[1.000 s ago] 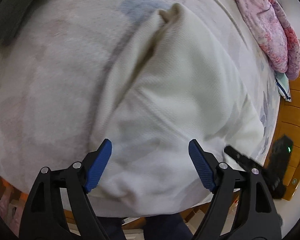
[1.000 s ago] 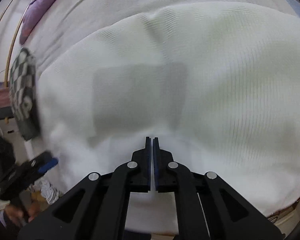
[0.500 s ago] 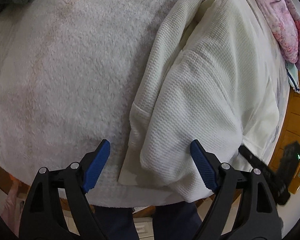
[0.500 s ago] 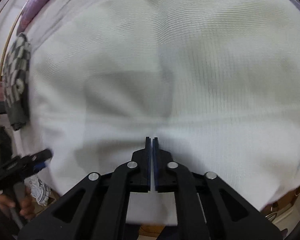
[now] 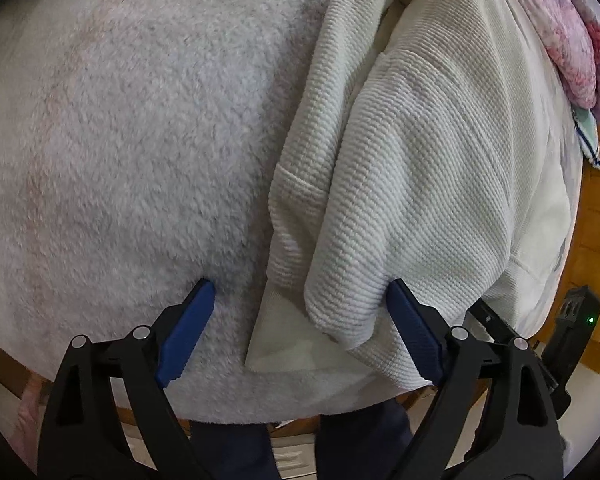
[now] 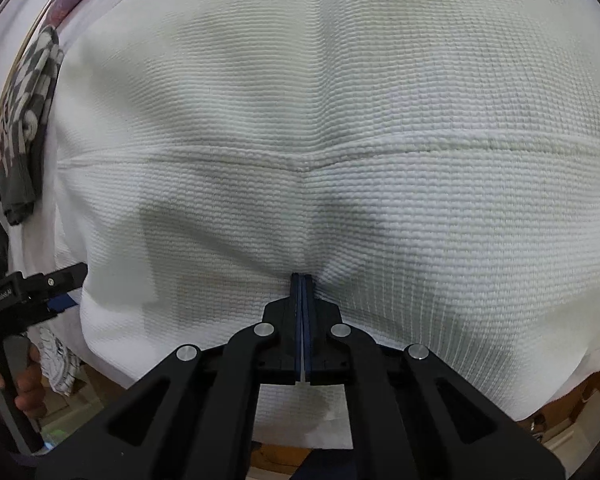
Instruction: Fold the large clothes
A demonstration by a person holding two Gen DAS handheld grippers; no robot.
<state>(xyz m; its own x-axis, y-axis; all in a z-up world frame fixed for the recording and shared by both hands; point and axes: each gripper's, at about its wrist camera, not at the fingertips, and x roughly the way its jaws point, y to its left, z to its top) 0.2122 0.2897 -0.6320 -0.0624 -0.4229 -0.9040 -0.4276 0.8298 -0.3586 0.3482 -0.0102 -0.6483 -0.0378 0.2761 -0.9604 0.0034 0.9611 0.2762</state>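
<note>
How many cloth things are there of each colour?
White: 2, the waffle garment and the fluffy blanket
Pink: 1, flowery cloth
Black-and-white checked: 1, cloth
Total: 4

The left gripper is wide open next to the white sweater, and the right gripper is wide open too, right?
Not quite. The left gripper is open beside the white sweater, but the right gripper is not open: the right wrist view shows its fingers pressed together, pinching the sweater's knit fabric.
</note>
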